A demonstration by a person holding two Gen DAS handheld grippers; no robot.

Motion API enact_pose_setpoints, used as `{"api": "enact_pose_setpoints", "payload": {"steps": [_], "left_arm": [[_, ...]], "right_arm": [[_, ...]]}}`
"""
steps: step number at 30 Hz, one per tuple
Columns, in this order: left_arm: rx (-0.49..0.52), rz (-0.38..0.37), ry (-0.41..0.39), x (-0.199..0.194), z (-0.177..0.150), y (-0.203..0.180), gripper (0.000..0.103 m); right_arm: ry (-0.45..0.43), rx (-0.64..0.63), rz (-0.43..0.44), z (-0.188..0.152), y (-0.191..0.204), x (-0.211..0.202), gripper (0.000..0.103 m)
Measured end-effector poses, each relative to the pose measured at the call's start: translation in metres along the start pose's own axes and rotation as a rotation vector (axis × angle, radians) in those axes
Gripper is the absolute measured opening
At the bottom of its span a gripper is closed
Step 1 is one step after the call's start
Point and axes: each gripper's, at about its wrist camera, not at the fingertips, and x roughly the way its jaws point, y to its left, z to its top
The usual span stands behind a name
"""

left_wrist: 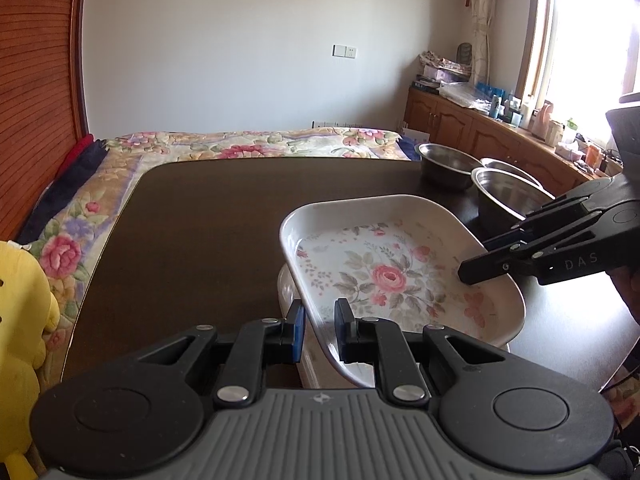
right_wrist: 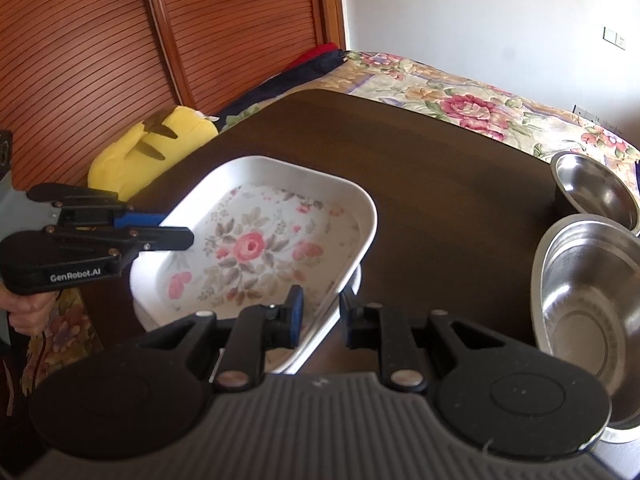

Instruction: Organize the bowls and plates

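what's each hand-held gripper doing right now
Left hand-held gripper: closed on the near rim of the white rectangular floral plate.
Right hand-held gripper: closed on the same plate's opposite rim.

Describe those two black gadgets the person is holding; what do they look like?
Both are black plastic tools with two linked fingers, silver pivot screws and blue pads. The left gripper reads "GenRobot.AI" in white; the right gripper shows the letters "DAS". Each has a grey ribbed body with round black discs, and is held by a handle underneath.
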Motion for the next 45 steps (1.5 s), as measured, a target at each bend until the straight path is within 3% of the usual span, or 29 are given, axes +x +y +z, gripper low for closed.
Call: {"api": "enact_pose_setpoints", "payload": {"steps": [18,22,35,45], "left_arm": [[-0.003,-0.004,0.004,-0.004,-0.009,0.002,0.017],[-0.008,-0.004,-0.003,-0.002,-0.008,0.004,0.024],[-0.034,0.001,0.010,0.002,-0.008,0.007,0.026],[-0.017,0.028,-0.009,0.001,0.000,0.002,0.043]], "right_arm": [[0.006,-0.037,0.018,-0.009,0.000,-0.001,0.022],[-0.003,-0.035,0.021,-0.011,-0.001,-0.002,0.022],[-0.067,-0.029,0.018,-0.015,-0.001,-0.008,0.022],[-0.169,-0.014,-0.008,-0.020,-0.011,-0.025,0.022]]}}
